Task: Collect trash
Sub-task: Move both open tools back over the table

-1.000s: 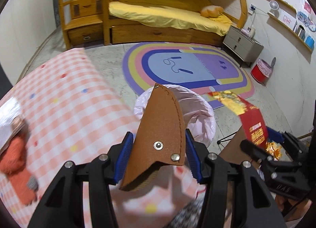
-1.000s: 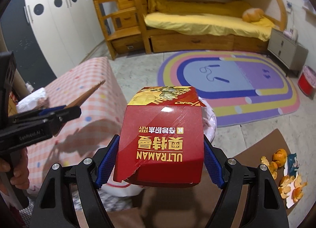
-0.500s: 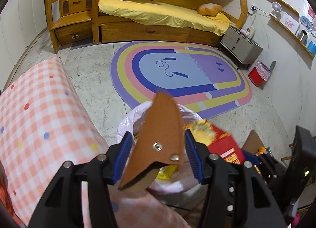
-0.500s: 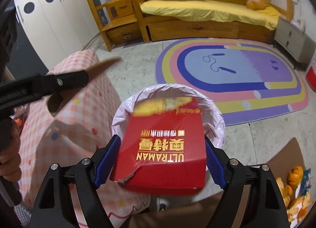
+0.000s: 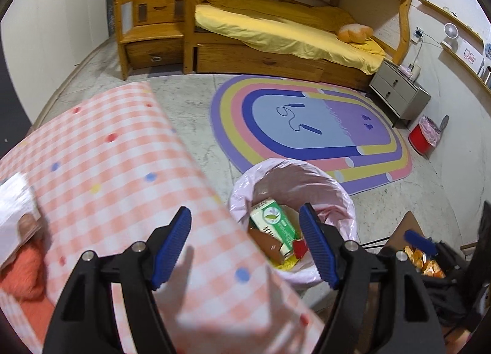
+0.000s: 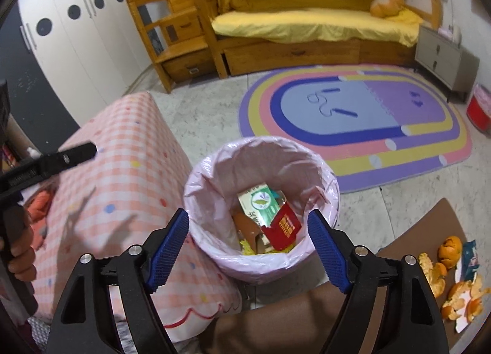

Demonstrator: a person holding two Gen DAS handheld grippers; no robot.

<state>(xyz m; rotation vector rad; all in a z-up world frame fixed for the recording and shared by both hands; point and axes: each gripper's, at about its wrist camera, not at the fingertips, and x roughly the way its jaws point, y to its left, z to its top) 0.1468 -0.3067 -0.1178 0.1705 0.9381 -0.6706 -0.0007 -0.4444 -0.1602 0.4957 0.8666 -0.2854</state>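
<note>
Both grippers, left (image 5: 245,240) opening and right (image 6: 248,246) closing slightly, stand wide and empty. They hang above the pink-lined round trash bin (image 6: 319,160) so dropped items land inside. The red cardboard box (image 6: 282,226) lies within.

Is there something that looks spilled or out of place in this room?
Yes. Orange peels and torn paper scraps lie scattered on the brown surface beside the pink-lined bin, not inside it with the other trash.

Sitting on the floor (image 6: 199,114): a lined bin (image 6: 260,167), just right of the cloth-covered table (image 6: 122,170), holding a carton (image 6: 260,202) and box (image 6: 282,226). Lying beyond: a rug (image 6: 356,127), then bed (image 6: 307,22). Resting near right: peels (image 6: 451,274).
</note>
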